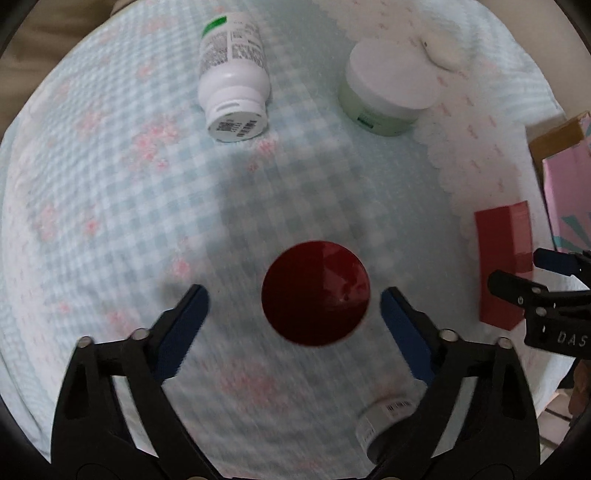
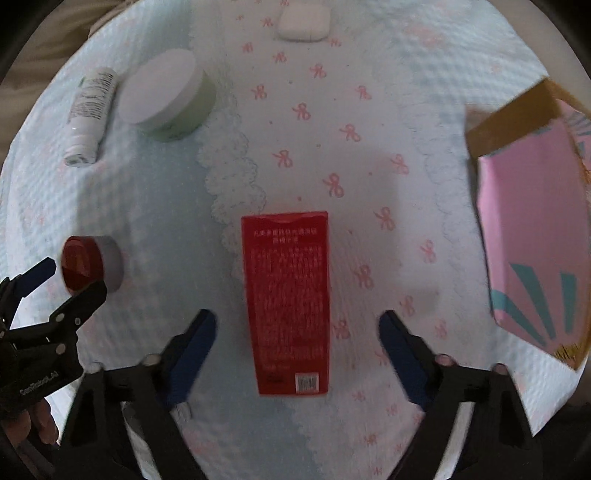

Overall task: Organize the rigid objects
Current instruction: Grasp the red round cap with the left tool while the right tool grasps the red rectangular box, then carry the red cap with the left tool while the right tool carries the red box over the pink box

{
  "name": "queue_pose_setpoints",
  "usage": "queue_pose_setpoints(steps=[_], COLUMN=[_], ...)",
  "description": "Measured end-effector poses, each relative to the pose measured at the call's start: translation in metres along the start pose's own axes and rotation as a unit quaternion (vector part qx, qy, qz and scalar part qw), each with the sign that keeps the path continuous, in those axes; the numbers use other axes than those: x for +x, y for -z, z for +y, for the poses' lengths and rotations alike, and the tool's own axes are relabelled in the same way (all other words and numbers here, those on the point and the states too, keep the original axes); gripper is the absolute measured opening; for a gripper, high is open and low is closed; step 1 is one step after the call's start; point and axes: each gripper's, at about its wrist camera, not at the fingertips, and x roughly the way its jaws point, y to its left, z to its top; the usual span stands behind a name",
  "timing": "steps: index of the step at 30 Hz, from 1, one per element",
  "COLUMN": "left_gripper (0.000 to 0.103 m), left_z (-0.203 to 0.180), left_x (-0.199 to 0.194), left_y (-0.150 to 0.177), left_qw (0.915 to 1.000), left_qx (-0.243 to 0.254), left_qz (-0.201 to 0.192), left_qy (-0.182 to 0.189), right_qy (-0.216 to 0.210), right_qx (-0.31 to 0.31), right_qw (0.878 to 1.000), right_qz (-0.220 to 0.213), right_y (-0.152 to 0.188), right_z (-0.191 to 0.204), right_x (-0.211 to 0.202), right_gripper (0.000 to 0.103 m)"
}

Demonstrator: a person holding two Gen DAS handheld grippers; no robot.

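A small jar with a dark red lid stands on the checked cloth between the fingers of my open left gripper, not touched. It also shows at the left of the right wrist view. A flat red box lies on the bow-print cloth between the fingers of my open right gripper; it shows at the right of the left wrist view. A white pill bottle lies on its side, and a pale green jar with a white lid stands beside it.
A pink cardboard box with an open brown flap stands at the right. A white rounded case lies at the far edge. Another small white bottle lies near under my left gripper. The cloth's edges drop off at both sides.
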Motion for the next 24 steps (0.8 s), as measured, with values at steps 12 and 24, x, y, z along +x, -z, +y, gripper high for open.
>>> queue_pose_setpoints(steps=[12,24], left_gripper=[0.052,0.051], left_z=[-0.027,-0.016], left_x=[0.019,0.006], left_y=[-0.004,-0.002], left_qw=[0.9999,0.9999], left_qx=[0.002,-0.014], left_qz=[0.006,-0.003], left_qy=[-0.010,0.009], right_qy=[0.014,0.020], right_qx=[0.009,0.012], right_qw=[1.000,0.999], right_qz=[0.027,0.030], right_y=[-0.007,-0.007], right_z=[0.005,0.008], right_x=[0.019,0.025], right_gripper=[0.038,0.038])
